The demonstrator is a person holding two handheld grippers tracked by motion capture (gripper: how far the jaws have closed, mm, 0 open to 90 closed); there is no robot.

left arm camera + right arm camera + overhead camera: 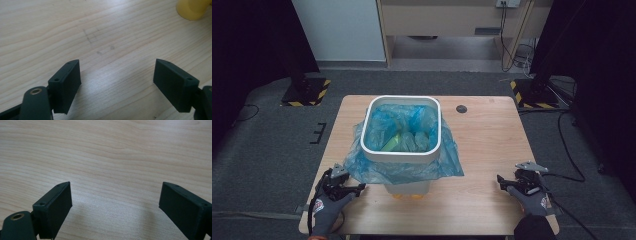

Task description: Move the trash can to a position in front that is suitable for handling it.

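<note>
A white bin [401, 156] lined with a blue plastic bag [412, 167] stands in the middle of the wooden table [484, 145]; greenish items lie inside it. The bag's edge drapes over the rim and down the front. My left gripper [357, 188] rests at the table's front left, just below the bag's hanging corner, its jaws open with nothing between them [117, 80]. At the front right my right gripper [503, 182] is held low over bare wood, jaws wide open and empty [115, 205].
A yellow foot of the bin [192, 8] shows at the top right of the left gripper view. A small dark round disc [461, 108] lies at the table's back right. Cables and stand bases sit on the floor around the table.
</note>
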